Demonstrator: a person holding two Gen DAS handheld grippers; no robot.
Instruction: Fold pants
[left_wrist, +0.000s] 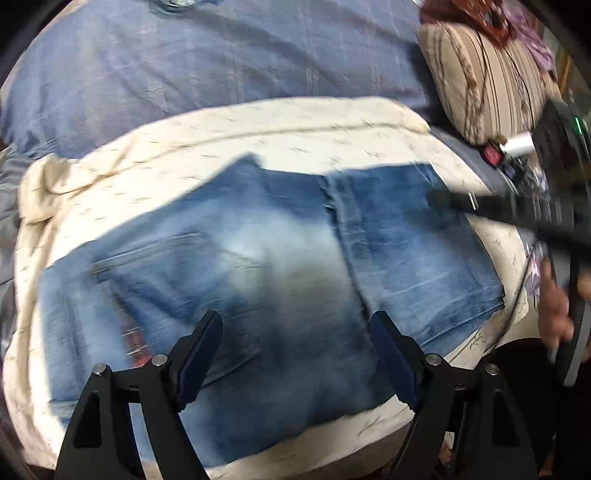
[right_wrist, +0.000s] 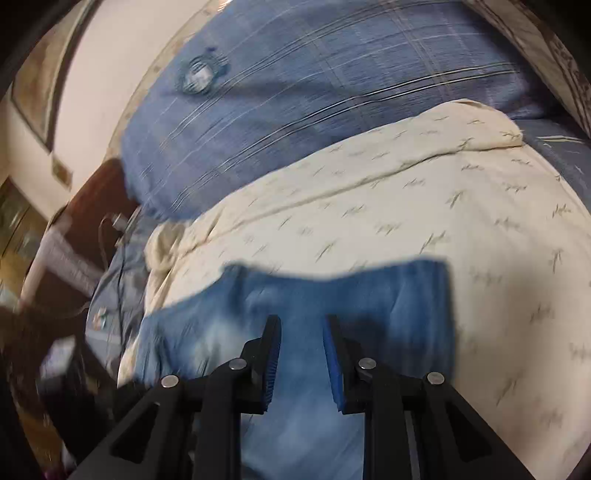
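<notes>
Denim: pants (left_wrist: 258, 258) lie on cream sheet (left_wrist: 332, 122), apparently folded into a compact block; blur hides layers.
Left gripper (left_wrist: 295, 325): spread, empty, above pants.
Right gripper (right_wrist: 301, 325): parted, empty, above pants.
Left: final tidy, perhaps.

Cream patterned sheet (right_wrist: 424, 206) over blue plaid bedspread (right_wrist: 314, 92); striped cushion (left_wrist: 491, 81) beside

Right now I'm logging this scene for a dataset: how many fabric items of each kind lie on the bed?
Jeans: 1
Cream printed blanket: 1
Blue plaid cover: 1
Striped pillow: 1
Total: 4
</notes>
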